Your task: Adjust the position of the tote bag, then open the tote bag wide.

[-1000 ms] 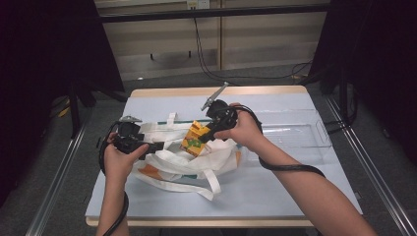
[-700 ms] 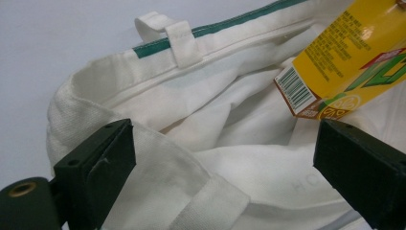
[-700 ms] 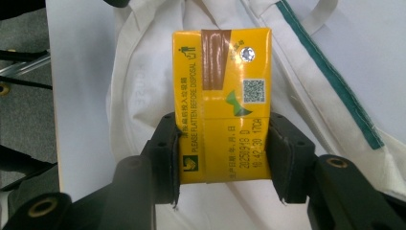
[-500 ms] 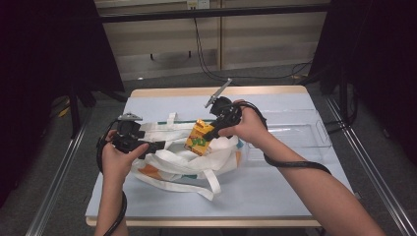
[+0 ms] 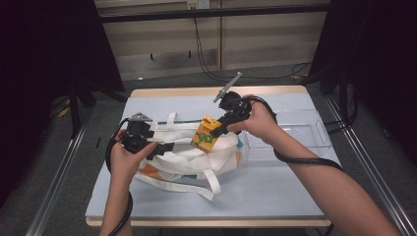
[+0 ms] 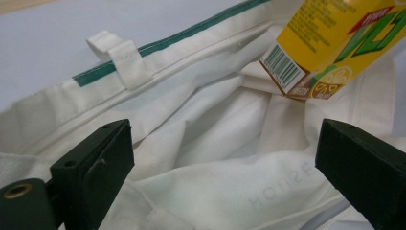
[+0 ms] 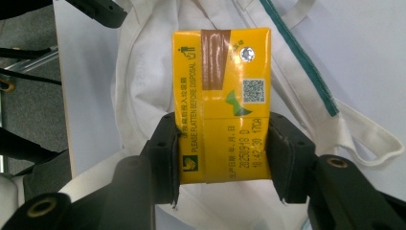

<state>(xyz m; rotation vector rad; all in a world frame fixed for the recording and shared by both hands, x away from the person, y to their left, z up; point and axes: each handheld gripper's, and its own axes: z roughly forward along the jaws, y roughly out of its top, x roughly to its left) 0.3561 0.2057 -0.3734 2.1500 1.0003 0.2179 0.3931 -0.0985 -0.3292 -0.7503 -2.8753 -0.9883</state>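
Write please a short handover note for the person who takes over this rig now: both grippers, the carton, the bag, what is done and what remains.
Right gripper: shut on the yellow carton, held above the bag's mouth.
Left gripper: jaws open inside the white bag, fabric between them, no grip visible.
Bag lies on the table; clear tray beside it.
Done: carton gripped.
Left: whether it goes in or comes out I cannot tell.

Yellow carton (image 6: pixel 330 43) cut off by top and right edges of left gripper view. Its lower end hidden between jaws in right gripper view. White bag (image 5: pixel 187 157) interior hidden by own folds; faint lettering on cloth (image 6: pixel 277 191) mirrored, unreadable. Clear tray (image 5: pixel 305 132) part hidden behind right hand (image 5: pixel 258 123).
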